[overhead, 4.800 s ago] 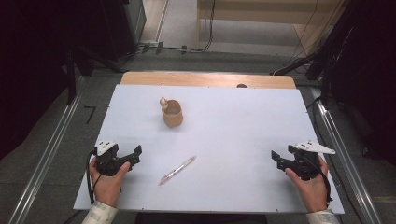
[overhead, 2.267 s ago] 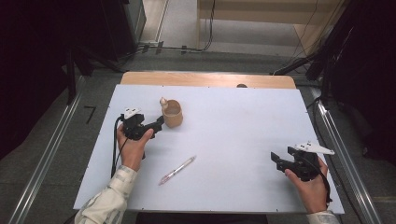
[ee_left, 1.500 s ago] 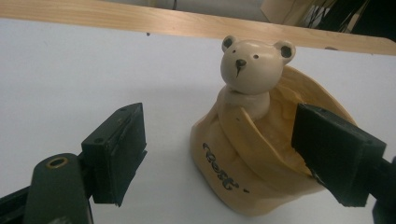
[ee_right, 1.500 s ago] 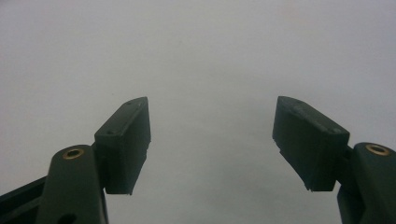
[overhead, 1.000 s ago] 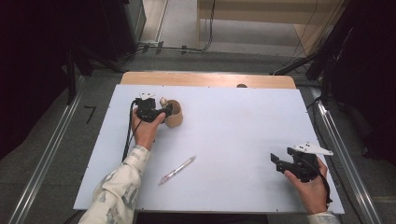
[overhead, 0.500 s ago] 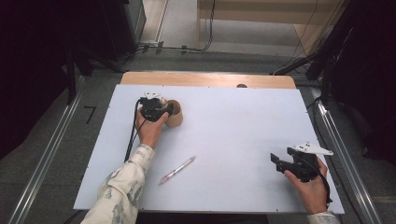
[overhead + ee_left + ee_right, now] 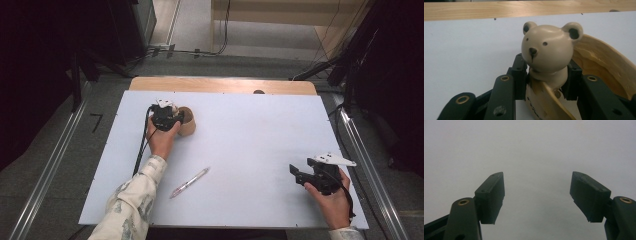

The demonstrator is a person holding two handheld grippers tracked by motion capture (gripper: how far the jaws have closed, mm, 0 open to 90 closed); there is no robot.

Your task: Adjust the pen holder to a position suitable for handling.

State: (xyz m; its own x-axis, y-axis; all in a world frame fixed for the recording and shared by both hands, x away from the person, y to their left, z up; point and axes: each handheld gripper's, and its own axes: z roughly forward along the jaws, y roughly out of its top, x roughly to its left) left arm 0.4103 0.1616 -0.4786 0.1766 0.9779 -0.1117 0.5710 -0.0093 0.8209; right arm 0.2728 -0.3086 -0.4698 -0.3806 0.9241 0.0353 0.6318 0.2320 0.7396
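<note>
My left hand-held gripper has just been closing and now has its pads on either side of the neck under the bear-head handle of the wooden cup, which stands toward the far left of the white counter. To do this well I would make sure both pads press squarely on that narrow neck below the round head before lifting, then raise it straight so the cup neither swings nor tips. My right hand-held gripper hangs with jaws wide and empty at the near right, well apart from the pen.
</note>
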